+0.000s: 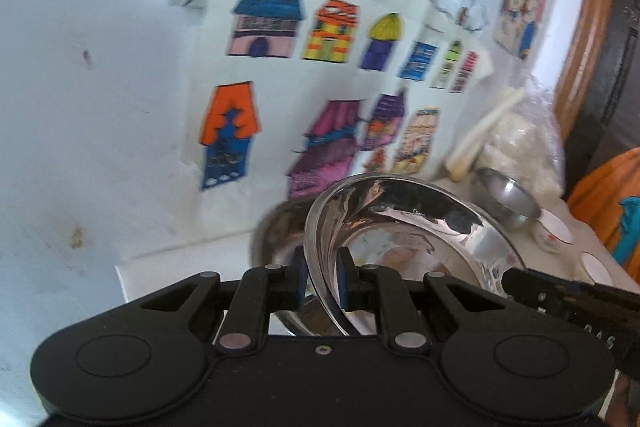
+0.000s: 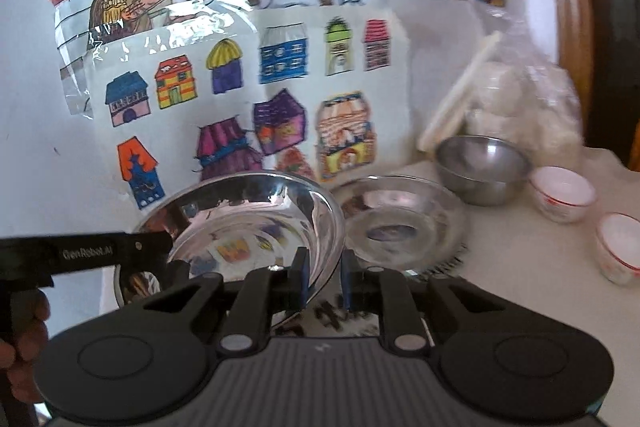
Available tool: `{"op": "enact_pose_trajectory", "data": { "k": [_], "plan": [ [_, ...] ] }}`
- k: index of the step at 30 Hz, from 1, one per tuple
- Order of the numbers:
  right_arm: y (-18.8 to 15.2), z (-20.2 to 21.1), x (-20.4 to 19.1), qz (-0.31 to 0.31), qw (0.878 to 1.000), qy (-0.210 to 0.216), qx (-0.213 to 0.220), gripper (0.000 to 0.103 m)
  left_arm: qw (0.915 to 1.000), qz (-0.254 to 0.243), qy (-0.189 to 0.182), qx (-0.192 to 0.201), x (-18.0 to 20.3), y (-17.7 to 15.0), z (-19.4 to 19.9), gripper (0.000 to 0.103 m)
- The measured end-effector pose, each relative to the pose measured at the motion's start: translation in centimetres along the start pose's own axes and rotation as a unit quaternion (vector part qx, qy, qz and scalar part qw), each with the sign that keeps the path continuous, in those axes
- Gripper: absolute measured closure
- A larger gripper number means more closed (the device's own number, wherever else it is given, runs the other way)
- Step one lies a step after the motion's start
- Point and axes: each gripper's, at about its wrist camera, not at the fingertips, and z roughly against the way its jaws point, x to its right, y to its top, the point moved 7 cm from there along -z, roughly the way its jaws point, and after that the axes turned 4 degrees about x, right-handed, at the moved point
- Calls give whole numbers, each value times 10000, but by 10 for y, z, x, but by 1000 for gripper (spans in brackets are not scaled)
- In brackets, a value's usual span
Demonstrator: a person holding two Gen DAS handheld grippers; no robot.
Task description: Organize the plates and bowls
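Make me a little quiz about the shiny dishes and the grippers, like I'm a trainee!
1. True or false: the left gripper and the right gripper are both shut on the rim of one shiny steel plate.
2. How many small white bowls with red trim stand on the table? A one, B two, C four.
3. Fill in: the drawings on the wall show colourful ____.
Key: 1 true; 2 B; 3 houses.
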Motion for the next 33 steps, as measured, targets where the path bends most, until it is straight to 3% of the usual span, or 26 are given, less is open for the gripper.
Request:
{"op": "enact_pose_trajectory", "data": {
  "k": [6,15,24,33],
  "plan": [
    [5,-28,-13,196,9997,43,-140,85,9997,95,209,-93,-19,3,-18,88],
    [-1,-49,-18,281,9991,0,-324,84,9989,-135,425,-170,-23,3,-28,87],
    [-6,-53,-20,448,9980,-128,-423,84,9952,-707,642,-216,-11,0,-31,80],
    [-13,-57,-22,499,9973,-164,-512,84,9924,-841,720,-534,-14,-7,-44,76]
  ]
}}
